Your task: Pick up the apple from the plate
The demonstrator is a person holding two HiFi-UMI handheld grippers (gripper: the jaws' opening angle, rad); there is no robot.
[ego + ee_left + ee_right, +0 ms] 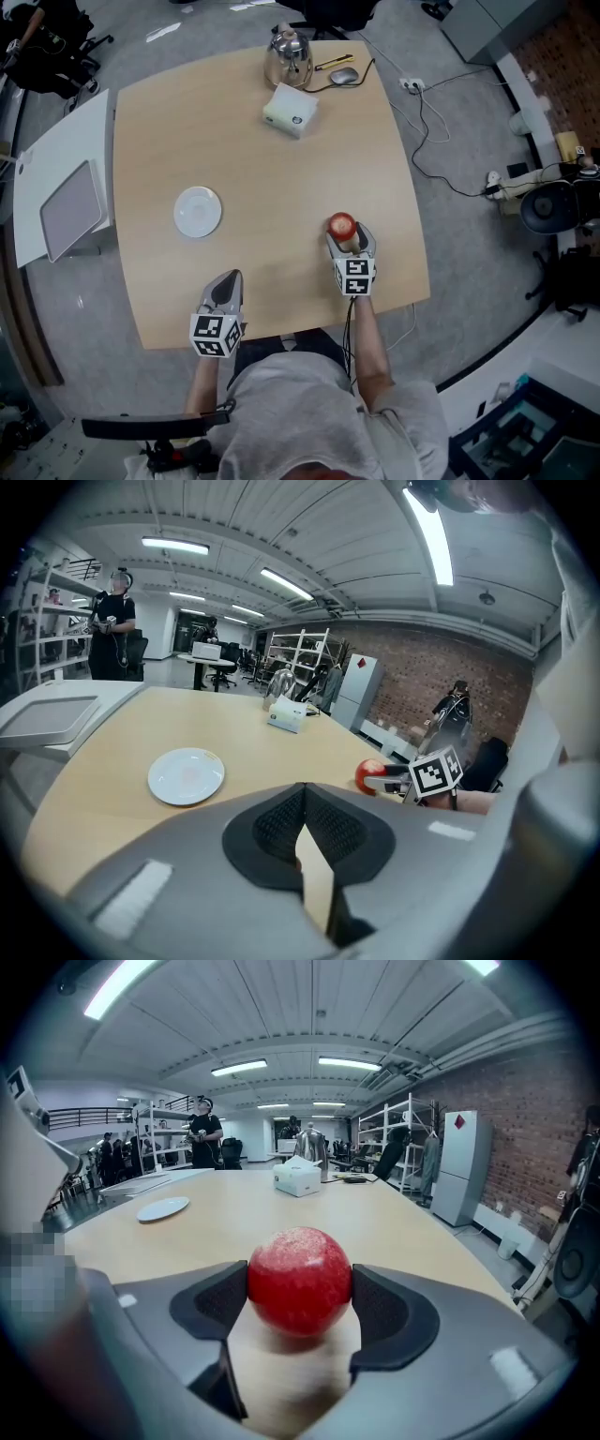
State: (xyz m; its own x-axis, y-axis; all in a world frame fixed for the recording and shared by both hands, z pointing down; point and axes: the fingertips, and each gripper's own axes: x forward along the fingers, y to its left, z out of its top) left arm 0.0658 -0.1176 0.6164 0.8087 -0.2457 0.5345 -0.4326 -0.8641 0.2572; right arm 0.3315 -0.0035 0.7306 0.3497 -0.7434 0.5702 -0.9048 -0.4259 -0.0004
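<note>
At the desk's (281,178) near right edge: apple in the fingers

Close to that edge, the right gripper (300,1297) has its fingers pressed against either side of the red apple (299,1280). The white plate (198,212) sits well apart to its left. The left gripper (302,827) is near the front edge, its fingers closed together with nothing between them.

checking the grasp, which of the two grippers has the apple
The right gripper: its jaws press the red apple from both sides, well away from the empty white plate. The left gripper has its jaws together with nothing between them.
</note>
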